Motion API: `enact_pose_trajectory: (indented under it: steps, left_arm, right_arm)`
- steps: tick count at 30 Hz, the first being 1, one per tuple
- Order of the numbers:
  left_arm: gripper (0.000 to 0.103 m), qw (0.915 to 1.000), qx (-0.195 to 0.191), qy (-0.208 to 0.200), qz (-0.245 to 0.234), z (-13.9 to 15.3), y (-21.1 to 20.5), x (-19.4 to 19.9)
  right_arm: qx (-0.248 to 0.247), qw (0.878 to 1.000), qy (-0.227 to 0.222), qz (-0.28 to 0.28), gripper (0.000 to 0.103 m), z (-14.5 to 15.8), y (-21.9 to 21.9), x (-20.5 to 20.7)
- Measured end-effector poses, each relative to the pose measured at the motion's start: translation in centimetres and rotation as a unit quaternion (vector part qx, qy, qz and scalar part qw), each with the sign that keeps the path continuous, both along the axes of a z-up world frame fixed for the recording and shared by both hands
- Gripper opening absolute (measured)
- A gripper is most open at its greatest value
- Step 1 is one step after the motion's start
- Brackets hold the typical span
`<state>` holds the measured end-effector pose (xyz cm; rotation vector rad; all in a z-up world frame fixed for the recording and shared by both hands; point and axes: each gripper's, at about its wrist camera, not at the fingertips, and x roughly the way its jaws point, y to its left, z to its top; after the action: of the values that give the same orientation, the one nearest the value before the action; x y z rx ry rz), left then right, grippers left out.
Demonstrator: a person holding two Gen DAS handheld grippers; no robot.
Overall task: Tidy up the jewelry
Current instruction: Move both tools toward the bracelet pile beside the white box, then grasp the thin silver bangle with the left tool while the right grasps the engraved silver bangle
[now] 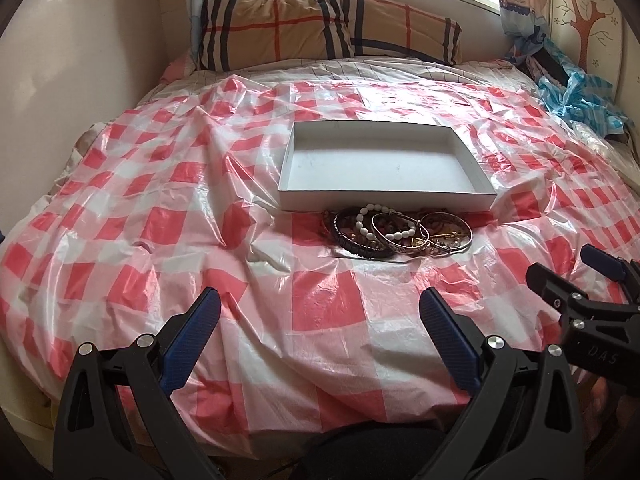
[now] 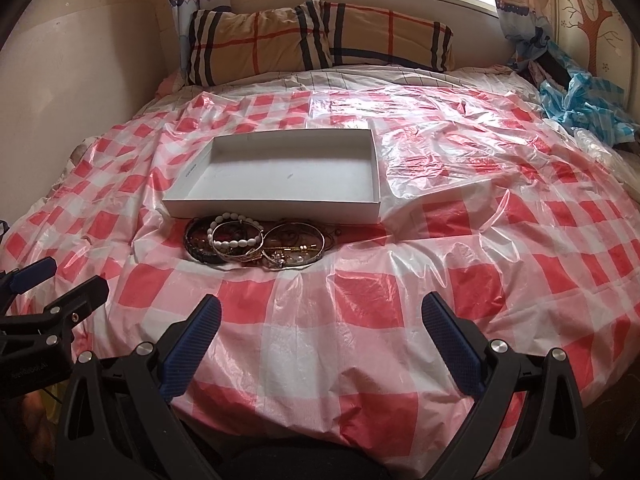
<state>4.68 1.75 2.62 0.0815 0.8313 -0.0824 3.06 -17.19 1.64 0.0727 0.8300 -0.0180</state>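
— Where was the jewelry?
— A heap of bracelets [image 1: 396, 232] lay mid-frame on the red-checked plastic sheet [image 1: 320, 304], touching the near wall of the white box [image 1: 384, 202].
— And the tools?
— The left gripper [image 1: 320, 312] and right gripper [image 2: 320, 316] both gaped wide at the bottom edge, holding nothing.
— Anything in between?
— Only wrinkled sheet. A plaid pillow [image 2: 320, 40] sat at the top, crumpled blue plastic [image 2: 584, 100] at the upper right.

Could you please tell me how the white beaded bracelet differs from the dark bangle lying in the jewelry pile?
The white beaded bracelet is a string of pale oval beads; the dark bangle is a solid black band. The bracelet lies on top of the pile, while the bangle sits underneath at the pile's left edge. The bangle looks wider across. Both rest on the checkered plastic sheet, outside the white box.
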Motion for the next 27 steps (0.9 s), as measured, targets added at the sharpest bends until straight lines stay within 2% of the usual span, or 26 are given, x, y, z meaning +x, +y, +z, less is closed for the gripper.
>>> enact_pose_trajectory:
  steps: [11, 15, 20, 22, 24, 26, 27]
  left_arm:
    - [0.095, 0.9982, -0.038, 0.043, -0.017, -3.6, -0.1, 6.3]
    - [0.094, 0.9975, -0.048, 0.044, -0.028, -4.5, -1.3, 8.7]
    - [0.073, 0.9943, -0.068, 0.057, -0.059, -5.8, -3.4, 11.1]
    - [0.062, 0.9936, -0.061, 0.063, -0.071, -6.5, -4.3, 11.9]
    - [0.057, 0.9939, -0.047, 0.068, -0.073, -7.3, -5.0, 12.7]
    - [0.047, 0.9926, -0.049, 0.073, -0.084, -7.8, -5.5, 13.3]
    - [0.036, 0.9916, -0.05, 0.081, -0.087, -8.1, -5.7, 13.6]
  right_arm:
    - [0.0, 0.999, 0.035, 0.012, 0.096, -2.3, -1.8, 5.0]
    - [-0.004, 0.999, 0.044, 0.018, 0.096, -3.0, -2.0, 6.7]
    - [-0.012, 0.998, 0.058, 0.032, 0.096, -4.5, -1.8, 8.2]
    - [-0.01, 0.997, 0.064, 0.034, 0.096, -5.0, -2.0, 8.6]
    - [-0.007, 0.997, 0.067, 0.033, 0.096, -5.4, -2.3, 8.8]
    - [-0.002, 0.997, 0.067, 0.034, 0.096, -5.6, -2.6, 9.1]
    - [-0.002, 0.997, 0.067, 0.034, 0.096, -5.7, -2.6, 9.2]
